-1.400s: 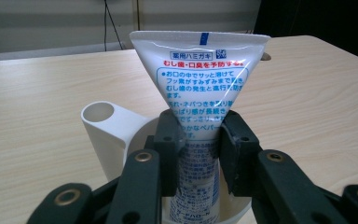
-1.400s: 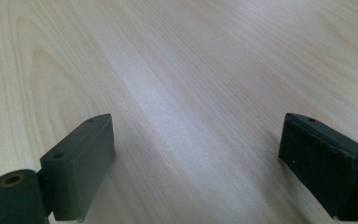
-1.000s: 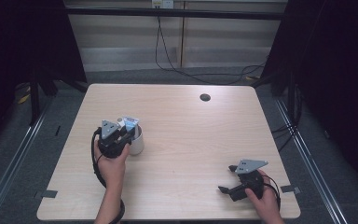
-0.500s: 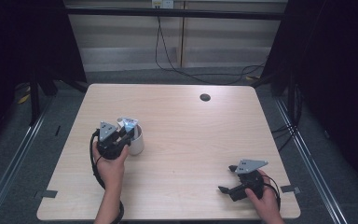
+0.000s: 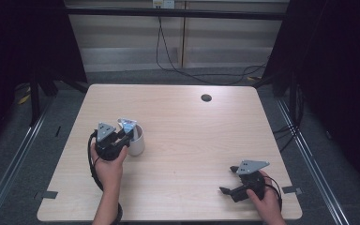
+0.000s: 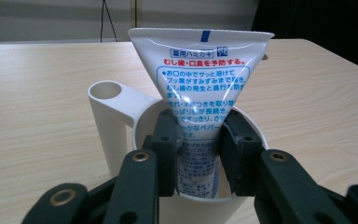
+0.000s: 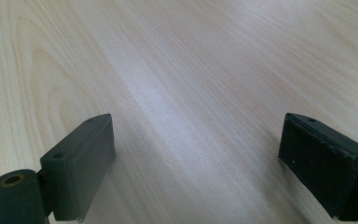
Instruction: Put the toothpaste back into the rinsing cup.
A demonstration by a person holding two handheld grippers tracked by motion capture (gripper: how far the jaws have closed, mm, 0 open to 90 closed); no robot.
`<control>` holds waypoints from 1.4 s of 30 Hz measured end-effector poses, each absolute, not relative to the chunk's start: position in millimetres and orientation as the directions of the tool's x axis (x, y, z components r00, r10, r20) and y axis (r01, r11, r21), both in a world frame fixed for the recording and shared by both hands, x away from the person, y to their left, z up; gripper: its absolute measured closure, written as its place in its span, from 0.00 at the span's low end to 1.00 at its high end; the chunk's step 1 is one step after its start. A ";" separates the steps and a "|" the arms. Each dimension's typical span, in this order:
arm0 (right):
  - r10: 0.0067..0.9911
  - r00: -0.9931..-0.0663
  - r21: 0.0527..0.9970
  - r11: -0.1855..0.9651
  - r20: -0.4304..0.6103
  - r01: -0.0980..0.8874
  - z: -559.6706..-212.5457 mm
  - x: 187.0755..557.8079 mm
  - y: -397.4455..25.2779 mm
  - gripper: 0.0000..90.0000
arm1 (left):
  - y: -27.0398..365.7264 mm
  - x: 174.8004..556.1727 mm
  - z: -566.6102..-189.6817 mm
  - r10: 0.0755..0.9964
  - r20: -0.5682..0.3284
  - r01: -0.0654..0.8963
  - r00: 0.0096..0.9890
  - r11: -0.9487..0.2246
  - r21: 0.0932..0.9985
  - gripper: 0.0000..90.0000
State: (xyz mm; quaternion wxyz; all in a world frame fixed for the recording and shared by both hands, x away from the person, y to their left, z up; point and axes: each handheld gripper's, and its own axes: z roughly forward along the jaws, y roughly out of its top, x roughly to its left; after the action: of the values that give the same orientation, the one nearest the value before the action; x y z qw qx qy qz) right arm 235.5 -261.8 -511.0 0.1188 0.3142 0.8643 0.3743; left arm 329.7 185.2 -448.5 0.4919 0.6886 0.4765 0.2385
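A white toothpaste tube (image 6: 205,88) with blue and red print stands upright, crimped end up, inside a white cup (image 6: 103,108) that has a hollow side handle. My left gripper (image 6: 200,154) is shut on the tube's lower half, its pads (image 6: 167,140) pressing both sides just above the cup's rim. In the high view the cup (image 5: 138,140) and tube (image 5: 127,124) sit at the table's left, with the left gripper (image 5: 128,136) reaching in from the near side. My right gripper (image 5: 228,180) rests low at the table's near right, open; its jaws (image 7: 196,158) stand wide apart over bare wood.
The light wooden table (image 5: 192,126) has a dark round grommet hole (image 5: 206,98) near its far edge. Black cables (image 5: 187,70) run across the floor behind the table. Metal rails flank both sides.
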 end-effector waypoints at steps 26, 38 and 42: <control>0.632 -0.775 0.722 0.522 0.030 0.454 -511.0 235.6 -261.8 0.11 | 187.1 328.7 -443.0 0.896 -0.117 0.420 0.428 -0.083 0.904 0.65; 0.632 -0.774 0.722 0.522 0.030 0.454 -511.0 235.6 -261.8 0.11 | 190.0 329.6 -439.1 0.891 -0.125 0.433 0.437 -0.086 0.897 0.48; 0.632 -0.774 0.722 0.522 0.030 0.454 -511.0 235.5 -261.8 0.11 | 190.8 329.7 -438.6 0.888 -0.126 0.437 0.442 -0.090 0.895 0.42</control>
State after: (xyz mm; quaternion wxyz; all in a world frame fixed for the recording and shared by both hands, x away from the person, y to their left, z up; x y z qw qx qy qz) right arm 235.5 -261.8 -511.0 0.1187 0.3143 0.8642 0.3745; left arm 329.7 190.8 -438.6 0.4806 0.7000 0.4733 0.2346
